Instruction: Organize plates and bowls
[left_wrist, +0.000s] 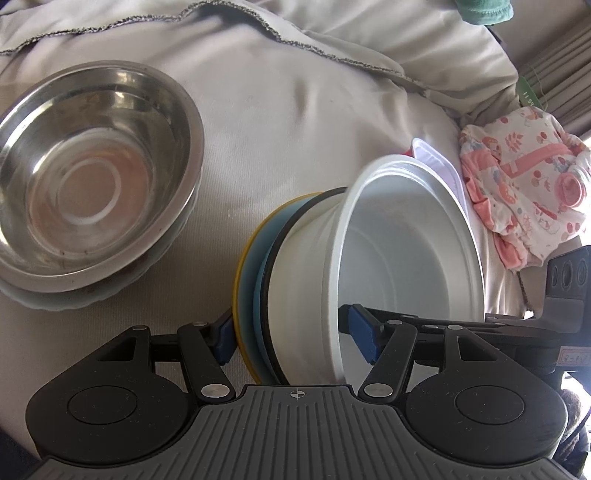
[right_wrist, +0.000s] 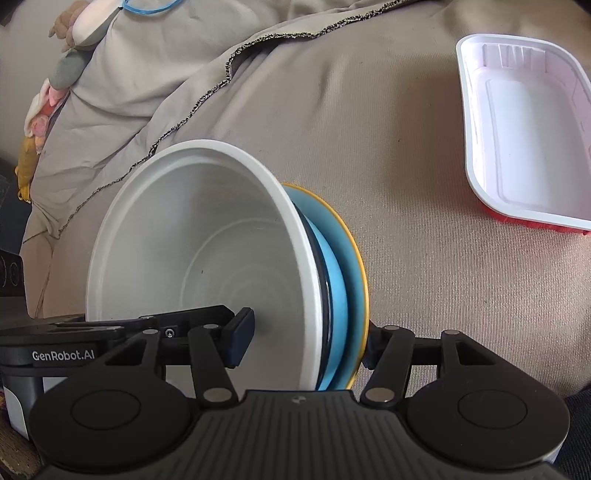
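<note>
From the left wrist camera, the left gripper (left_wrist: 295, 338) is clamped on a stack of dishes held on edge: a white bowl (left_wrist: 388, 251) nested against a blue plate (left_wrist: 258, 280) and a yellow plate (left_wrist: 242, 273), with a thin black rim between bowl and plates. One blue pad presses the yellow plate's back, the other sits inside the bowl against its wall. The bowl's mouth faces right. To the left, well apart from the stack, a steel bowl (left_wrist: 92, 177) rests on a pale plate (left_wrist: 55, 301) on the beige sheet (left_wrist: 295, 110). Behind the white bowl a white tray (left_wrist: 441, 166) peeks out, and a pink patterned cloth (left_wrist: 524, 184) lies farther right.

From the right wrist camera, the right gripper (right_wrist: 306, 341) pinches the same stack from the opposite side: its left pad is inside the white bowl (right_wrist: 192, 251), its right finger behind the yellow plate (right_wrist: 364, 280), with the blue plate (right_wrist: 338, 280) between. The bowl's mouth faces left here. The white tray (right_wrist: 524, 140) lies on the sheet (right_wrist: 369, 110) to the upper right, well apart from the stack, with something red beneath its near edge.
</note>
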